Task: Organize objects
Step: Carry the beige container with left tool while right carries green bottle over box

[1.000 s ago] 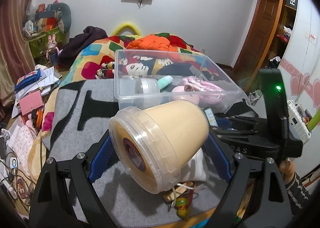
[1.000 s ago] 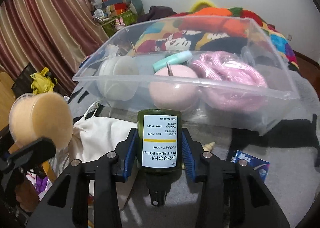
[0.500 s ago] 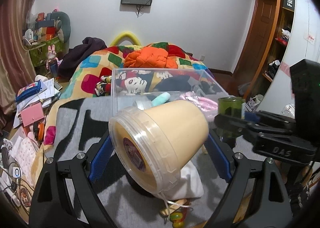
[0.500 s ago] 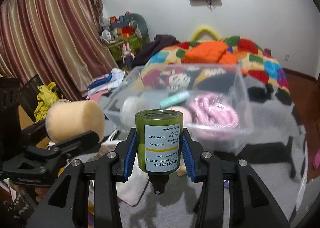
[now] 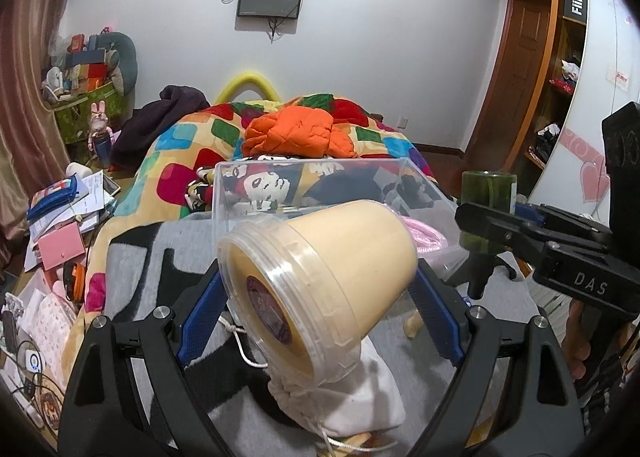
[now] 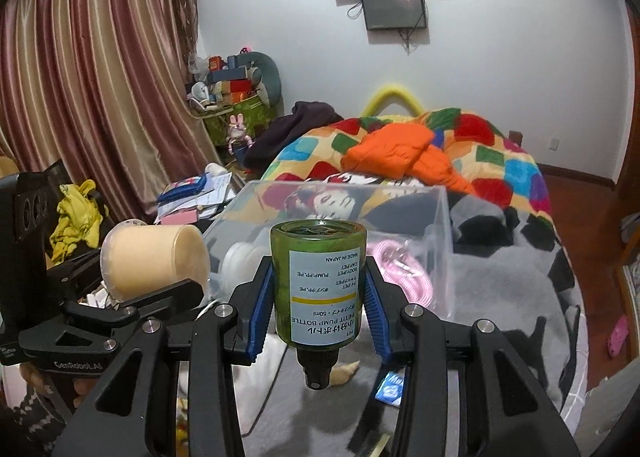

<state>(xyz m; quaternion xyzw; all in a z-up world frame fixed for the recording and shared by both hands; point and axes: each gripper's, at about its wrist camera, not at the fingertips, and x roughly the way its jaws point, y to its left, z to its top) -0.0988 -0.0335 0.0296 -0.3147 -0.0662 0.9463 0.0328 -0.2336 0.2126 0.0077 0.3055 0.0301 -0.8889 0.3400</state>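
My left gripper (image 5: pixel 316 289) is shut on a cream lidded tub (image 5: pixel 320 281), held on its side above the grey blanket. The tub also shows in the right wrist view (image 6: pixel 154 261). My right gripper (image 6: pixel 320 297) is shut on a green pump bottle (image 6: pixel 318 281), held upside down with its white label facing me; it shows in the left wrist view (image 5: pixel 487 193) too. Ahead stands a clear plastic bin (image 5: pixel 320 177), (image 6: pixel 440 225) holding a pink coiled cord (image 6: pixel 404 273) and white round items (image 6: pixel 240 261). Both grippers hover short of the bin.
A white drawstring pouch (image 5: pixel 352 405) lies on the grey blanket (image 6: pixel 500 285) under the tub. A blue packet (image 6: pixel 390 391) lies by the bin. A colourful quilt with an orange jacket (image 5: pixel 300 133) is behind. Papers and a pink wallet (image 5: pixel 60 245) clutter the left.
Both grippers have risen and drawn back from the bin with their loads, so the bin looks smaller and lower. The holds are unchanged.
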